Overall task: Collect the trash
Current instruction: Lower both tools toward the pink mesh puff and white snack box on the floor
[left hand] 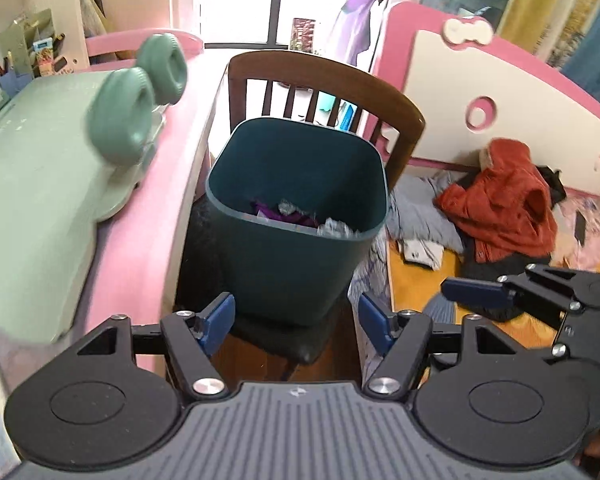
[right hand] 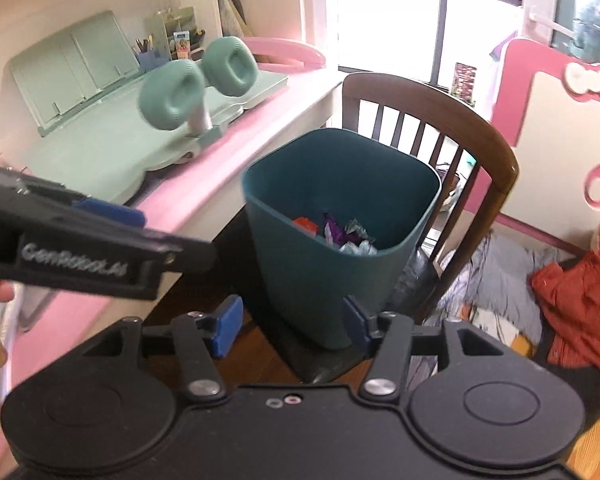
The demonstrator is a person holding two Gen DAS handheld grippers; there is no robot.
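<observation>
A dark teal trash bin [left hand: 296, 240] stands on the black seat of a wooden chair [left hand: 400, 108]. It holds crumpled trash [left hand: 300, 216]: purple wrapper, silvery paper and a red piece [right hand: 305, 225]. My left gripper [left hand: 296, 324] is open and empty, just in front of the bin's base. My right gripper [right hand: 292, 322] is open and empty, also before the bin [right hand: 340, 240]. The right gripper shows at the right edge of the left wrist view [left hand: 476, 292]; the left one crosses the right wrist view at left [right hand: 108, 212].
A pink desk [left hand: 148, 248] with a green mat and a green two-ring stand [left hand: 140, 104] lies left of the chair. A bed with a red jacket [left hand: 504, 204] and grey clothes is on the right, with a pink-and-cream headboard [left hand: 500, 92] behind. Wooden floor lies below.
</observation>
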